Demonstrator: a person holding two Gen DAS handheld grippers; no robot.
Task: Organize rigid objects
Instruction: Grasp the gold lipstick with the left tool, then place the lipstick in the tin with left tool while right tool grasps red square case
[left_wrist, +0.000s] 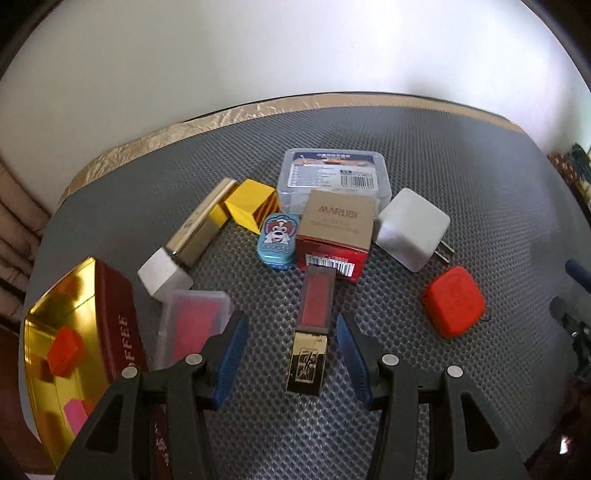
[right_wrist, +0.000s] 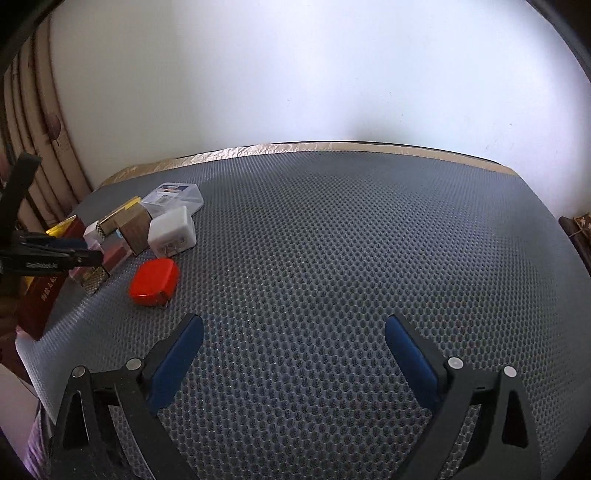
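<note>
My left gripper (left_wrist: 291, 328) is open, its blue pads on either side of a red and gold lipstick tube (left_wrist: 310, 328) lying on the grey mat, not touching it. Behind it lie a red Marubi box (left_wrist: 334, 236), a blue dog tin (left_wrist: 277, 238), a yellow block (left_wrist: 251, 205), a gold tube with a white cap (left_wrist: 184, 240), a clear plastic case (left_wrist: 332, 177), a white charger (left_wrist: 412, 229) and a red block (left_wrist: 454, 301). A red coffee box with a gold inside (left_wrist: 74, 339) holds a red block and a pink piece. My right gripper (right_wrist: 293, 332) is open and empty over bare mat.
A translucent case with a red inside (left_wrist: 192, 321) lies left of my left gripper. In the right wrist view the pile (right_wrist: 147, 229) and the red block (right_wrist: 155, 282) sit at the far left, with the left gripper (right_wrist: 51, 254) over them. A wall stands behind the table's gold-taped edge (right_wrist: 332, 146).
</note>
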